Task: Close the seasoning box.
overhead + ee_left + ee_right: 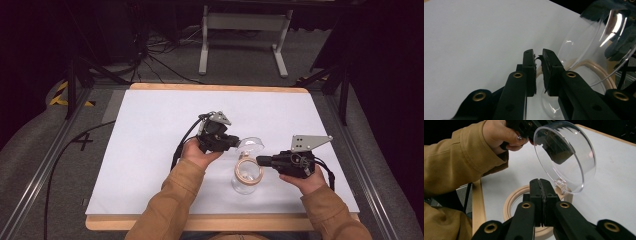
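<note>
Two tools are in my hands over the white worktop. My left tool has its jaws almost together, pinching the edge of a clear round lid, which it holds tilted in the air. My right tool has its jaws fully closed, with nothing seen between them; its tip is at the rim of a clear glass jar. The jar stands upright on the worktop between my hands and has a beige ring around its mouth. The lid hangs just above the jar, hinged at the ring.
</note>
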{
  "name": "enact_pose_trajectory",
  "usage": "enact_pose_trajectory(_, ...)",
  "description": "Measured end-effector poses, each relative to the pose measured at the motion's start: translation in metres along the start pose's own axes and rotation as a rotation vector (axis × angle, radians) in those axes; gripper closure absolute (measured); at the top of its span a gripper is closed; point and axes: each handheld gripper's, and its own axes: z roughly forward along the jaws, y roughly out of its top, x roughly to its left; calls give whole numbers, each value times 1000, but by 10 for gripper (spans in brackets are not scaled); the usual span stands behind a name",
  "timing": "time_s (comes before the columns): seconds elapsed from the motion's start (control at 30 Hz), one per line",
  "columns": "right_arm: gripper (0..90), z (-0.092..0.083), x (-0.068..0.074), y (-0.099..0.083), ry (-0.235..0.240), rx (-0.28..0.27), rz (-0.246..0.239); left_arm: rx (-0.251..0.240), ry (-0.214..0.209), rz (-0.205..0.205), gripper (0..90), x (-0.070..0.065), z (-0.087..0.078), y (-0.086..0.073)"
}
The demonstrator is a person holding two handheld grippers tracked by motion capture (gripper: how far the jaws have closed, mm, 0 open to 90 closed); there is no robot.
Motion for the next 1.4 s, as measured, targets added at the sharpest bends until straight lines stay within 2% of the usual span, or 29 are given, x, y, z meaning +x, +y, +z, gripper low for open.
enact_pose_trajectory(0.1,892,0,0,0,3,2,2,-7,-12,-5,810,1,0,-1)
enact_pose_trajectory(0.23,892,0,1,1,4,4,2,7,-16,16,809,-2,0,0)
enact_pose_trajectory(0.43,889,0,3,1,16,13,1,17,-18,18,803,-4,-2,1)
enact_pose_trajectory(0.7,890,0,7,4,42,50,-16,-5,-11,10,793,-1,-6,0)
enact_pose_trajectory(0.87,890,0,9,5,60,97,-28,0,5,5,786,2,-13,-2)
enact_pose_trajectory(0.9,890,1,11,5,76,128,-37,0,5,5,786,2,-13,-2)
enact_pose_trajectory(0.97,890,1,12,6,88,152,-42,-1,13,5,785,4,-15,-3)
enact_pose_trajectory(1.1,890,3,13,5,107,193,-52,-3,9,-9,784,5,-16,-4)
enact_pose_trajectory(1.4,885,7,14,2,132,274,-43,32,3,1,768,6,-15,-5)
